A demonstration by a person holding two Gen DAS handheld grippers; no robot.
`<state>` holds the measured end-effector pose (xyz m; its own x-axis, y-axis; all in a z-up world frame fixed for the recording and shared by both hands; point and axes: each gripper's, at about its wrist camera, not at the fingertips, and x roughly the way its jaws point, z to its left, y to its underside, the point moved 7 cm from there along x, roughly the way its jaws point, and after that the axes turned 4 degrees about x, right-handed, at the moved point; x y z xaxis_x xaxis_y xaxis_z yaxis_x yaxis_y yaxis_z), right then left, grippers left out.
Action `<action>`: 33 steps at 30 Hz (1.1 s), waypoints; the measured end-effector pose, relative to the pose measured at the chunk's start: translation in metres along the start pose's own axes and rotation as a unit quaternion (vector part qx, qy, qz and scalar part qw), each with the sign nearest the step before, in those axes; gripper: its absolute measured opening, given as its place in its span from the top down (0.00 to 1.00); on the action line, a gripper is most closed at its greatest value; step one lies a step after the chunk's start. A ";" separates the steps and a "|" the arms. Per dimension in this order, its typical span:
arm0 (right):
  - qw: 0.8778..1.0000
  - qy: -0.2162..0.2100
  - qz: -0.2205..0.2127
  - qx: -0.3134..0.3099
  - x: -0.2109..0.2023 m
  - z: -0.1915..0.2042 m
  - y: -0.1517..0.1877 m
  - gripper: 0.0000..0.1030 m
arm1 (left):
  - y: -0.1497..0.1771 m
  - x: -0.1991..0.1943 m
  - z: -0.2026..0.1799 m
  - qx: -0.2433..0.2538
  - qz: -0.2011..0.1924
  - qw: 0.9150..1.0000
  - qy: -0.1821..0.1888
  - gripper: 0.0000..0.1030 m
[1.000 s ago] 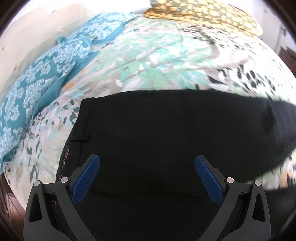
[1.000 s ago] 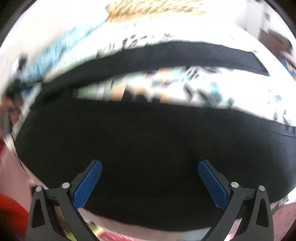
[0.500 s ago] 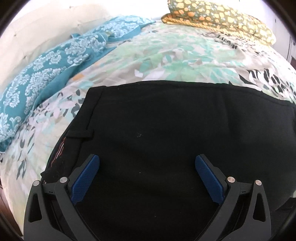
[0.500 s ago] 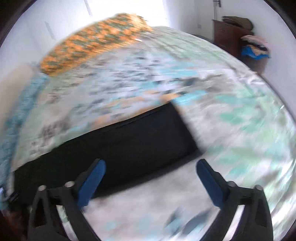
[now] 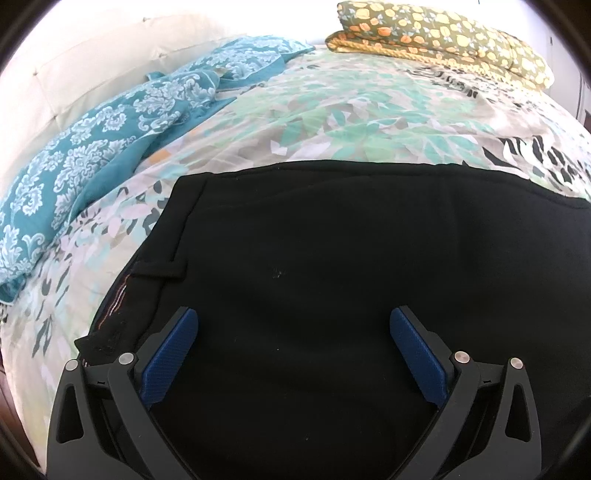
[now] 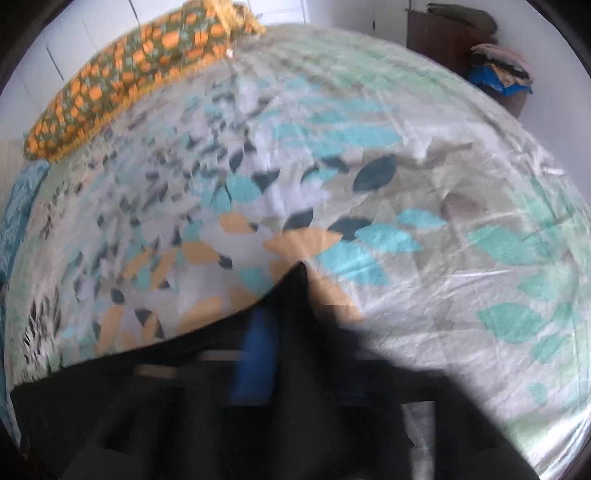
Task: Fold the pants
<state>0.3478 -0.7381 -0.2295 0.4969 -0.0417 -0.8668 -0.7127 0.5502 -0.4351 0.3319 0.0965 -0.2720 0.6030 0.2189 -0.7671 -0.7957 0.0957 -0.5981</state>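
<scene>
A: What carries it all?

B: A bed under a leaf-print bedspread (image 5: 332,122) in pale grey, teal and orange. A teal damask quilt (image 5: 92,147) lies bunched along one side, and an olive, orange-spotted folded blanket (image 5: 443,33) sits at the far end.

A: And the garment?

B: The black fabric pants (image 5: 332,277) lie flat on the bedspread, legs apparently stacked into one long strip. The waistband, with its belt loop and striped lining, is at the left.

A: How far along, then?

B: Early to middle, I judge. The lengthwise fold looks done; bringing the leg ends over toward the waist is left.

A: The tools?

B: The left gripper (image 5: 293,354) hovers over the seat area, blue-padded jaws wide, nothing between them. The right gripper (image 6: 288,332), blurred in its view, has just been closing; its jaws are narrow on a raised peak of black cloth at the hem end.
</scene>
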 end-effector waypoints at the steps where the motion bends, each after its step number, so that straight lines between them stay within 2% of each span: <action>1: 1.000 -0.012 -0.021 -0.015 -0.018 0.008 0.003 0.87 | 0.000 0.000 0.000 0.000 0.000 1.000 -0.001 0.01; 5: 0.991 -0.063 -0.075 -0.091 -0.098 0.041 0.036 0.88 | 0.000 0.001 0.000 0.001 0.000 1.000 -0.001 0.01; 7: 0.984 -0.086 -0.101 -0.120 -0.153 0.051 0.076 0.89 | 0.000 0.001 0.000 0.001 0.000 1.000 -0.002 0.01; 9: 0.982 -0.095 -0.112 -0.115 -0.188 0.041 0.112 0.89 | 0.000 0.001 0.000 0.003 0.000 1.000 -0.004 0.01; 11: 0.988 -0.082 -0.108 -0.070 -0.214 0.009 0.157 0.90 | -0.001 0.000 0.000 0.007 0.000 1.000 -0.008 0.01; 13: 0.996 -0.041 -0.071 0.020 -0.219 -0.035 0.203 0.89 | -0.002 -0.001 -0.001 0.012 0.000 1.000 -0.014 0.01; 15: 0.996 -0.009 -0.045 0.073 -0.216 -0.062 0.238 0.88 | -0.003 -0.002 -0.002 0.016 0.001 1.000 -0.020 0.01; 18: 0.991 0.036 -0.037 0.121 -0.224 -0.071 0.253 0.74 | -0.005 -0.004 -0.003 0.019 0.011 0.999 -0.030 0.01; 20: 0.988 0.047 -0.064 0.131 -0.239 -0.068 0.251 0.30 | -0.006 -0.008 -0.002 0.021 0.025 0.999 -0.034 0.00; 21: 0.987 0.046 -0.082 0.132 -0.250 -0.063 0.251 0.21 | -0.006 -0.011 -0.002 0.023 0.037 0.999 -0.033 0.00; 22: 0.986 0.042 -0.099 0.129 -0.260 -0.057 0.251 0.17 | -0.005 -0.015 -0.001 0.022 0.048 0.998 -0.029 0.01; 24: 0.986 0.038 -0.114 0.113 -0.271 -0.048 0.251 0.17 | 0.003 -0.032 0.000 0.006 0.068 0.998 0.003 0.01; 26: 0.985 0.036 -0.131 0.104 -0.280 -0.035 0.258 0.17 | 0.013 -0.056 -0.002 -0.007 0.058 0.997 0.046 0.01; 28: 0.985 0.021 -0.139 0.101 -0.279 -0.019 0.273 0.17 | 0.022 -0.076 -0.004 -0.005 0.045 0.997 0.067 0.00; 30: 0.987 -0.002 -0.124 0.100 -0.267 -0.004 0.293 0.17 | 0.038 -0.094 -0.009 0.004 0.038 0.996 0.080 0.00; 33: 0.991 -0.057 -0.067 0.099 -0.232 0.035 0.332 0.17 | 0.066 -0.102 -0.019 0.012 0.043 0.995 0.094 0.00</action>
<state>0.0138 -0.5167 -0.1645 0.6404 -0.0376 -0.7671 -0.5311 0.6999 -0.4776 0.2194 0.0616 -0.2377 0.5305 0.0427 -0.8466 -0.8448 0.1085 -0.5239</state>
